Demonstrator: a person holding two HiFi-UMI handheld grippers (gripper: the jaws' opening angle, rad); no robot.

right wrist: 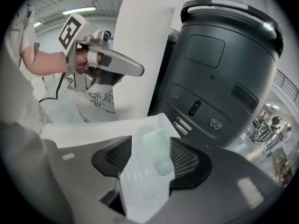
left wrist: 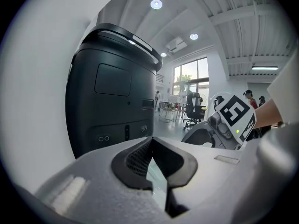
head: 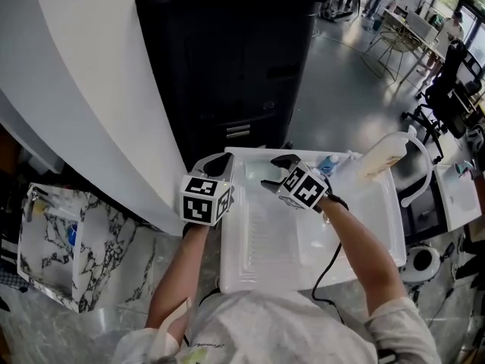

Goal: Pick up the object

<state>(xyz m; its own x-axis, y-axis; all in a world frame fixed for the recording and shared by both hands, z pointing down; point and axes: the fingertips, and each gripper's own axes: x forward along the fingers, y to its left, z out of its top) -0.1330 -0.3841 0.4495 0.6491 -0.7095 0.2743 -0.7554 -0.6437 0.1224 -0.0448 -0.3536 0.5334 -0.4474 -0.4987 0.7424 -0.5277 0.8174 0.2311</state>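
Note:
A translucent, pale-green plastic object fills the gap between the jaws of my right gripper, which is shut on it. In the head view the right gripper hovers over the back of a white tray, and a green tint shows at its tips. My left gripper hangs just left of the tray's back corner. In its own view the left gripper has its jaws together at the tips with nothing held.
A tall black machine stands directly behind the tray. A blue-capped bottle and a cream bottle lie at the tray's back right. A marble counter with a small tray is at the left. Office chairs stand far right.

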